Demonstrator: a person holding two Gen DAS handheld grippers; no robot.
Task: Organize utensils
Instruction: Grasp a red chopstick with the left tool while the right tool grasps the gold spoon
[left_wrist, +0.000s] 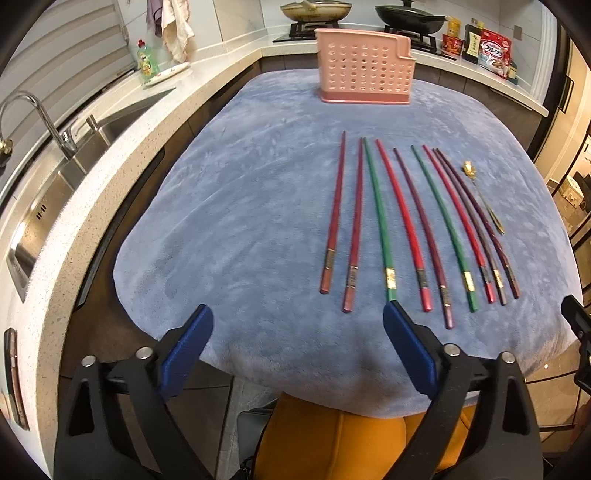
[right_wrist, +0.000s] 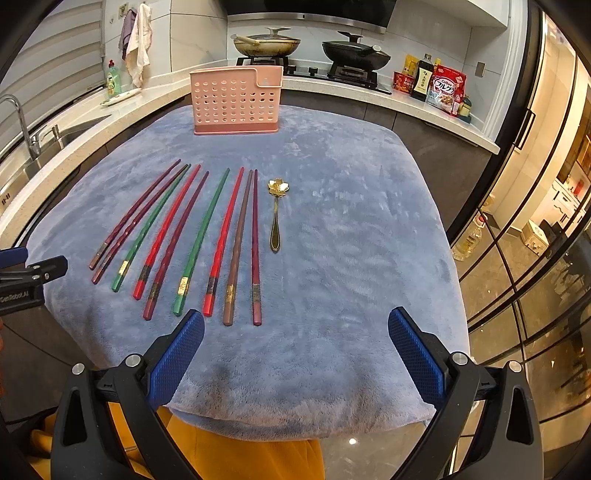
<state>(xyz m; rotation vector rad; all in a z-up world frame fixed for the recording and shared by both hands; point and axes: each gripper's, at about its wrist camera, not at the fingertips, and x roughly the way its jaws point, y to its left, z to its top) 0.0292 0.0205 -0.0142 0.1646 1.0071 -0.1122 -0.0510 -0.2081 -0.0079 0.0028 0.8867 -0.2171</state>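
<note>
Lying on blue cloth, nine chopsticks, one gold spoon, one pink holder, both tongs wide, empty.

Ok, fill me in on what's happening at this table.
A person is holding a two-finger gripper in each hand over a table covered by a blue cloth, about to tidy utensils. Nine chopsticks lie side by side in a row, with a gold flower-headed spoon beside them. A pink perforated utensil holder stands upright at the far end. The left gripper and the right gripper are both open and hold nothing, so nothing has been picked up yet.
</note>
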